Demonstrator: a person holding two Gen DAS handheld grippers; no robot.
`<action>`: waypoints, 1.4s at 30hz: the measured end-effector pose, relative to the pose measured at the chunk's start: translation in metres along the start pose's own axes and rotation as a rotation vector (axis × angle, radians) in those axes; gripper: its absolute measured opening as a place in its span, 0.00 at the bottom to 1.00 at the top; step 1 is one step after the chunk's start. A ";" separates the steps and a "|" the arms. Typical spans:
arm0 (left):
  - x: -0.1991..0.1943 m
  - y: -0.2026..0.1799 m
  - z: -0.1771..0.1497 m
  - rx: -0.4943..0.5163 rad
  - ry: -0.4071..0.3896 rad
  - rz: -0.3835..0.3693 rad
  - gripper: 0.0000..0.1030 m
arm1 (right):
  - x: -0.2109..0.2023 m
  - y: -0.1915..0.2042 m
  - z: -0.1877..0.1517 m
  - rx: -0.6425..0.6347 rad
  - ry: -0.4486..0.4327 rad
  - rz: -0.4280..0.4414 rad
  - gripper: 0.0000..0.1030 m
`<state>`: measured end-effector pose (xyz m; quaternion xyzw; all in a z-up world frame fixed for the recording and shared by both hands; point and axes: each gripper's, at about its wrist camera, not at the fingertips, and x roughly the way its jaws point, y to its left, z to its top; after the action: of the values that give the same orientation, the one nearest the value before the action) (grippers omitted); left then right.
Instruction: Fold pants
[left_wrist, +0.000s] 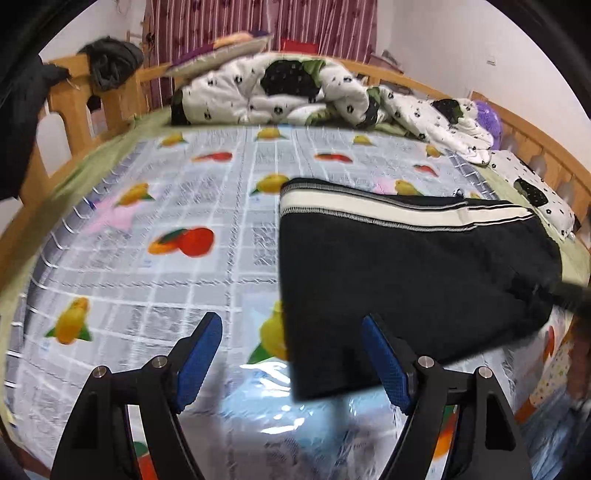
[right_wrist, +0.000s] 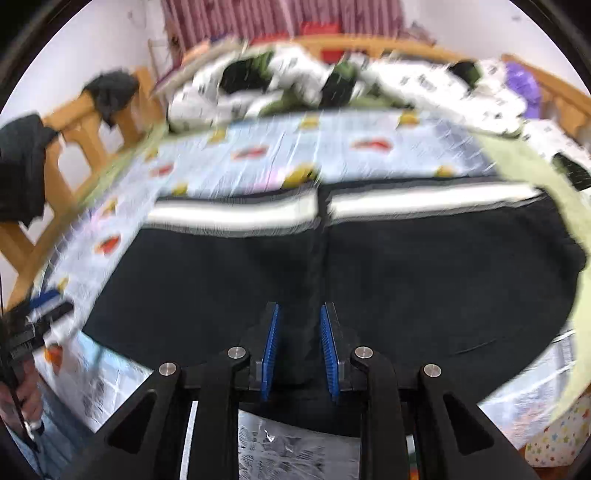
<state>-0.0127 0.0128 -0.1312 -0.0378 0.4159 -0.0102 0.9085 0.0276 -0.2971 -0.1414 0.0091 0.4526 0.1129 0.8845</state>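
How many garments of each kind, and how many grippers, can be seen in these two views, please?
Pants: 1
Dark garments draped on the bed rail: 2
Grippers: 2, the left gripper and the right gripper
Total: 5

Both views are evenly and brightly lit, with no hard shadows. Glare whitens the glossy sheet (left_wrist: 266, 373) near the lower centre of the left view. The right view is heavily motion-blurred; the left is sharper, smeared at its left margin. Fisheye distortion curves the bed frame (left_wrist: 546, 147), and dark vignetting fills the corners.
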 end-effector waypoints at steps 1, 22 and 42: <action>0.012 -0.001 -0.004 -0.004 0.035 0.003 0.75 | 0.012 0.002 -0.004 -0.005 0.042 -0.023 0.22; 0.078 0.024 0.048 -0.148 0.113 -0.111 0.68 | -0.048 -0.237 0.001 0.363 -0.132 -0.380 0.77; 0.119 0.025 0.104 -0.288 0.144 -0.295 0.10 | -0.043 -0.241 0.077 0.309 -0.347 -0.392 0.26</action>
<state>0.1437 0.0383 -0.1552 -0.2267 0.4670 -0.0861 0.8503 0.1112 -0.5338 -0.0902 0.0751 0.2996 -0.1335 0.9417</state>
